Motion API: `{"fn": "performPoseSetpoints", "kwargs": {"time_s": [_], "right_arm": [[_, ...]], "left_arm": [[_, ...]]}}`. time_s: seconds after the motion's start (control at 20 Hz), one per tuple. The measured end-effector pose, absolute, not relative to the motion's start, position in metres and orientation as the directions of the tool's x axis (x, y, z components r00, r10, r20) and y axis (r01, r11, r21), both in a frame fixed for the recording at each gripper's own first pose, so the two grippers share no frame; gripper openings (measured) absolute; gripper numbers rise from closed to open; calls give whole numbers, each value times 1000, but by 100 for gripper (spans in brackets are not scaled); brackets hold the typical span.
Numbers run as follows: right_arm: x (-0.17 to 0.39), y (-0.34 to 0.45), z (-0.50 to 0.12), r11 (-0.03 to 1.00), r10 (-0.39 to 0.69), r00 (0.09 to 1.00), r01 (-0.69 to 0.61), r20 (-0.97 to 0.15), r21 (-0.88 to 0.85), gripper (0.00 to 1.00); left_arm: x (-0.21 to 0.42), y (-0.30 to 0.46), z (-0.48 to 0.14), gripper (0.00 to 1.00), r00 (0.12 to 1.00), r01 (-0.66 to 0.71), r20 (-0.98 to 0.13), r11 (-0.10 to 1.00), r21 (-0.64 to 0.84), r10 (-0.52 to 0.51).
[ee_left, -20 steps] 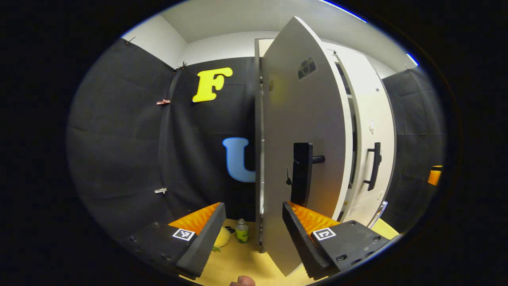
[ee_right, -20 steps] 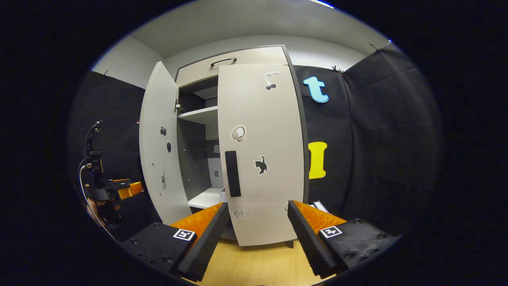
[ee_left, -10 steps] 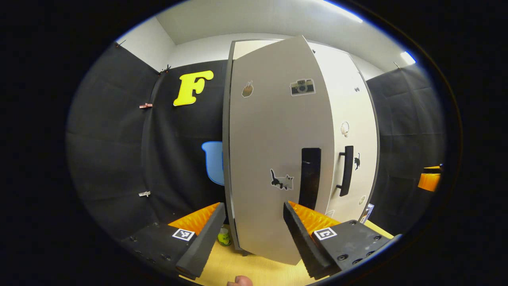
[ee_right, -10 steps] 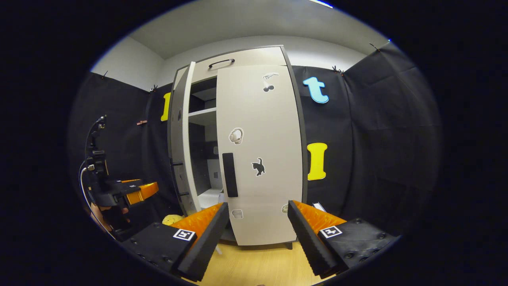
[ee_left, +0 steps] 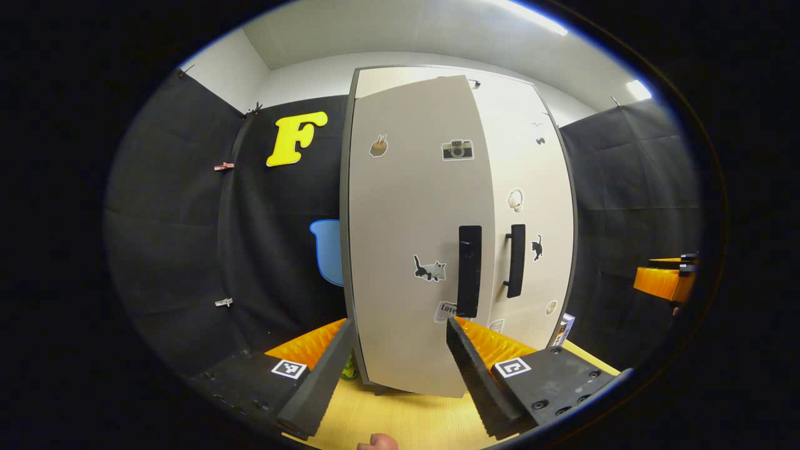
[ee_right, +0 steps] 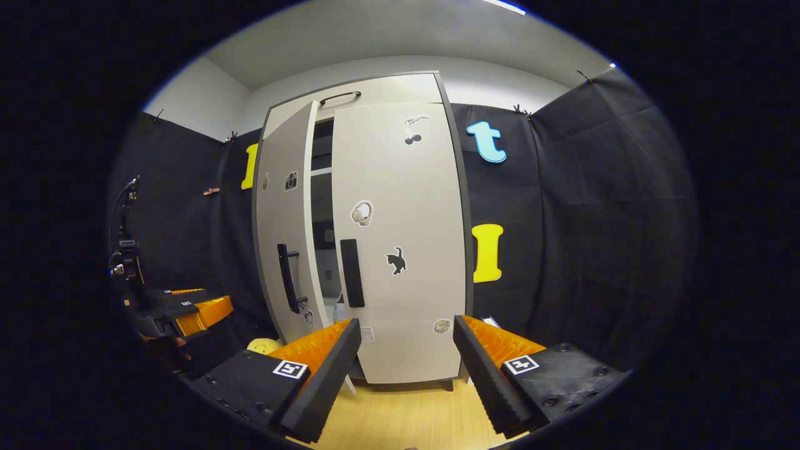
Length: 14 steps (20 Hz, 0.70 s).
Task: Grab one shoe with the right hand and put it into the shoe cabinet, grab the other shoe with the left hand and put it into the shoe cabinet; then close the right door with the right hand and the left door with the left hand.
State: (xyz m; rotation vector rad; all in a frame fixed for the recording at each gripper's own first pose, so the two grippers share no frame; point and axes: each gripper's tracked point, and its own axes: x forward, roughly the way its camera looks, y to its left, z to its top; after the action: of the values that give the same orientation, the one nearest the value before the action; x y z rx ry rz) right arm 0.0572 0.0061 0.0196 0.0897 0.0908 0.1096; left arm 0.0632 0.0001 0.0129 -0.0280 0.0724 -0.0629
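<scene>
The inside of the shoe cabinet [ee_right: 387,94] is mostly covered by the right door [ee_right: 400,244] and the nearly shut left door [ee_right: 284,231]; only a dark slit with a shelf edge is seen between them. A small bottle [ee_left: 349,369] is largely hidden behind the left door's lower corner. A fingertip [ee_left: 375,442] is cut off at the bottom edge.

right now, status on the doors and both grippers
Left gripper open, empty. Right gripper open, empty. Right door shut; left door ajar, a gap left. Nothing blocking its swing.
</scene>
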Motion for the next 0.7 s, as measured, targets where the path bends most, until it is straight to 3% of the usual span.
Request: {"fn": "performPoseSetpoints", "kwargs": {"time_s": [0.7], "right_arm": [[51,16,18,996,81,994,-77,-76,54,98]], "left_arm": [[29,-8,22,93,992,116,-54,993,-23,-118]]}}
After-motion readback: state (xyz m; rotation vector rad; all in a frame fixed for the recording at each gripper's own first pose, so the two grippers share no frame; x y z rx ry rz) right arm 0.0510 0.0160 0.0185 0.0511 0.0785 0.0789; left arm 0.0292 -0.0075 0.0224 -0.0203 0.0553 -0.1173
